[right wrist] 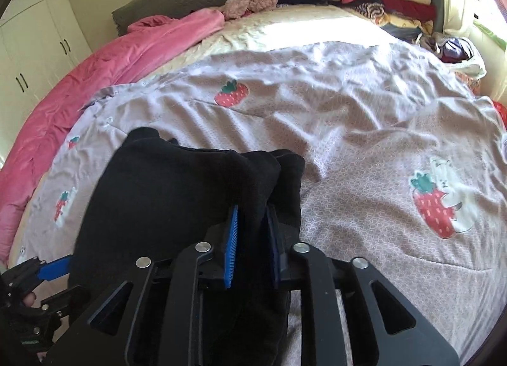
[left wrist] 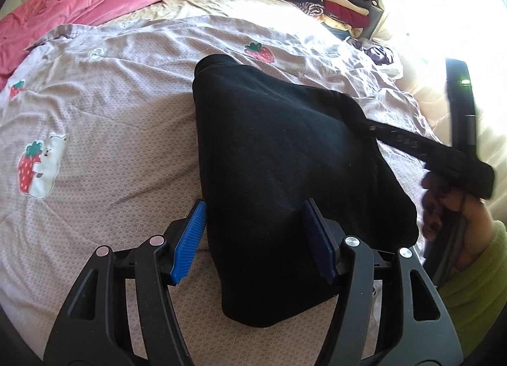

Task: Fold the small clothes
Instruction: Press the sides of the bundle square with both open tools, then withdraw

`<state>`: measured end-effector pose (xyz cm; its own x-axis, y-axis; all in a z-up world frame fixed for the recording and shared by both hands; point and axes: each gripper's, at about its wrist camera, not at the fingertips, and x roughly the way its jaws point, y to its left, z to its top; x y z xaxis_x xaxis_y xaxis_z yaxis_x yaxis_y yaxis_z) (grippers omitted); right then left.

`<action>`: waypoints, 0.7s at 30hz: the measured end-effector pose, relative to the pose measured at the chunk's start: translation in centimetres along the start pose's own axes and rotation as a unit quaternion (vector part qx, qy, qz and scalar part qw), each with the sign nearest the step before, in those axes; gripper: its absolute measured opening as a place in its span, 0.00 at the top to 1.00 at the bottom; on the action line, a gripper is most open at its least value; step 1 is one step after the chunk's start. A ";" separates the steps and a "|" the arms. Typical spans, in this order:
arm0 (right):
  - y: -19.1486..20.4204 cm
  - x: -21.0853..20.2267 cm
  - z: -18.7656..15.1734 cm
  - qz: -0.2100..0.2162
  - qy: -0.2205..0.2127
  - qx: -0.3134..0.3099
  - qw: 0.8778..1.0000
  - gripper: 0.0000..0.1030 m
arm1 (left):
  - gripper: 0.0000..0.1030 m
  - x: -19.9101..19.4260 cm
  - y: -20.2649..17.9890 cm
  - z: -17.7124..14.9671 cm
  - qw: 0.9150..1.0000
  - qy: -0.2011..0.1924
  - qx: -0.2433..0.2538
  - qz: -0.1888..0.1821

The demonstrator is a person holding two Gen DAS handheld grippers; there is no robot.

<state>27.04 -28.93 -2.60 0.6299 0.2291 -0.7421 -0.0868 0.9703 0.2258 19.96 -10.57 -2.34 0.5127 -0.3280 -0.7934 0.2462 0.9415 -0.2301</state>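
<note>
soft black garment (left wrist: 285, 156); quilted bedspread (left wrist: 111, 106)

The garment (left wrist: 285, 156) is plain black. The quilt (left wrist: 111, 106) under it is pale lilac with a fine lattice print and red strawberries topped green. At ten o'clock lies a pink blanket (left wrist: 79, 7). Both claws carry blue pads (left wrist: 190, 236).

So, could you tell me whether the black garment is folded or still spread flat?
Partly folded: the black garment lies doubled, its edge bunched between the right gripper's pads.
</note>
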 end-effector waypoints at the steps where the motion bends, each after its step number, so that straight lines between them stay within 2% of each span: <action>1: 0.5 -1.1 -0.1 0.000 -0.012 -0.008 1.000 0.81 | 0.48 0.0 0.0 -0.1 1.000 0.000 0.001 0.000; 3: 1.2 -3.1 -0.5 0.009 -0.034 -0.018 0.999 0.69 | 0.48 -0.1 0.0 -0.1 1.000 0.000 -0.001 -0.001; 6: 2.4 -6.2 -2.0 0.028 -0.059 -0.032 0.997 0.67 | 0.48 -0.3 -0.1 -0.4 1.000 -0.001 0.001 -0.001; 10: 3.7 -8.0 -4.5 0.058 -0.045 -0.050 0.996 0.67 | 0.48 -0.7 -0.2 -0.7 1.000 -0.001 0.005 -0.001; 12: 4.1 -7.5 -5.7 0.047 -0.026 -0.065 0.996 0.70 | 0.47 -1.0 -0.2 -1.0 1.000 -0.002 0.007 0.000; 14: 3.7 -5.7 -6.9 -0.022 0.008 -0.072 0.997 0.67 | 0.47 -1.1 -0.3 -1.2 1.000 -0.002 0.008 0.001; 15: 3.0 -5.0 -7.4 -0.025 0.016 -0.063 0.998 0.67 | 0.47 -1.2 -0.3 -1.3 1.000 -0.003 0.008 0.002; 17: 1.4 -4.1 -8.1 0.000 0.020 -0.016 1.000 0.67 | 0.46 -1.6 -0.3 -1.5 1.000 -0.005 0.009 0.004; 20: 1.8 -4.5 -8.2 -0.005 0.009 -0.017 1.000 0.66 | 0.42 -2.1 -0.2 -1.8 1.000 -0.009 0.010 0.009; 21: 2.1 -4.9 -8.0 -0.005 0.005 -0.016 1.000 0.62 | 0.42 -2.3 0.0 -1.9 1.000 -0.010 0.008 0.009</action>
<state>17.56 -27.41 -3.56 0.6225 0.2193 -0.7513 -0.1043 0.9746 0.1981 17.22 -9.71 -1.56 0.5335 -0.3123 -0.7860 0.2498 0.9461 -0.2064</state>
